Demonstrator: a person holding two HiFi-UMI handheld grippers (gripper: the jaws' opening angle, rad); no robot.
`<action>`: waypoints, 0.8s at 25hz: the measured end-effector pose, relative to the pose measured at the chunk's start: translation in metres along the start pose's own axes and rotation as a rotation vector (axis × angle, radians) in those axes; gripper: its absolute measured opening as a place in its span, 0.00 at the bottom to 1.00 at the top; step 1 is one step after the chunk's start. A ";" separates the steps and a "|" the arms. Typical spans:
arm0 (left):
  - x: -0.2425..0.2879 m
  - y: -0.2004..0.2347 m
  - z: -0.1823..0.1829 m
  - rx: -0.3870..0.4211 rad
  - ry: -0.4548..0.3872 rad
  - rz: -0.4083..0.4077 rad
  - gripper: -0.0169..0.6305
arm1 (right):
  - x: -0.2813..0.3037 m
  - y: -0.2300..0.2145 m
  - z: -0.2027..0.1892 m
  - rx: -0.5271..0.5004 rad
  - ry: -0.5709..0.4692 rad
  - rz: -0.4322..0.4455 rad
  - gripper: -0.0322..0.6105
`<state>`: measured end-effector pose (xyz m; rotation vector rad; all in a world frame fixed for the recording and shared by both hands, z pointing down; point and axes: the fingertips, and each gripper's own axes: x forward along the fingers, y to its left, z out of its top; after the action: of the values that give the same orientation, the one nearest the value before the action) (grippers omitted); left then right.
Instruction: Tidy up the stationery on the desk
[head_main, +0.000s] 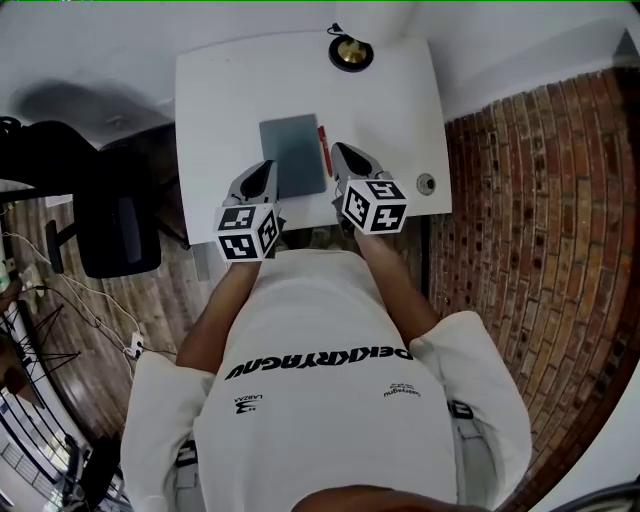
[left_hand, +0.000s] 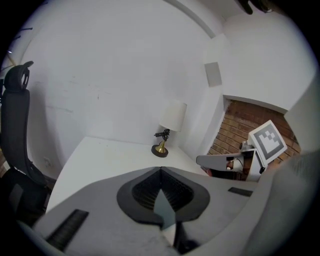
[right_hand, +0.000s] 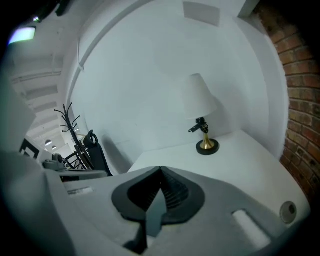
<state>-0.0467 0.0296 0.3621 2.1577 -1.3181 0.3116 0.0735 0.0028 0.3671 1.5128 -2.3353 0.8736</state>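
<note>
The left gripper (head_main: 266, 170) and right gripper (head_main: 342, 154) have their fingers pressed together, empty, flanking the grey notebook (head_main: 293, 155) and red pen (head_main: 324, 150) on the table (head_main: 220, 90) — descending unopened, the right could nudge the pen rolling.

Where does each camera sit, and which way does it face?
Head view: on the head, looking steeply down at desk, notebook; shirt, arms, left tool, right tool show.
Left gripper view: on the left tool, along its shut jaws toward the lamp.
Right gripper view: on the right tool, likewise toward the lamp.
Shared: all three show the lamp.
</note>
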 end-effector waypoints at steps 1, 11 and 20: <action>-0.003 -0.001 0.004 0.009 -0.013 0.001 0.02 | -0.004 0.004 0.002 -0.006 -0.016 0.001 0.04; -0.022 -0.011 0.026 0.116 -0.112 -0.012 0.02 | -0.025 0.040 0.027 -0.092 -0.182 0.043 0.04; -0.024 -0.027 0.043 0.200 -0.194 -0.035 0.02 | -0.033 0.048 0.039 -0.150 -0.233 0.052 0.04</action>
<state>-0.0389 0.0311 0.3069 2.4273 -1.4043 0.2338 0.0511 0.0185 0.3026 1.5710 -2.5478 0.5431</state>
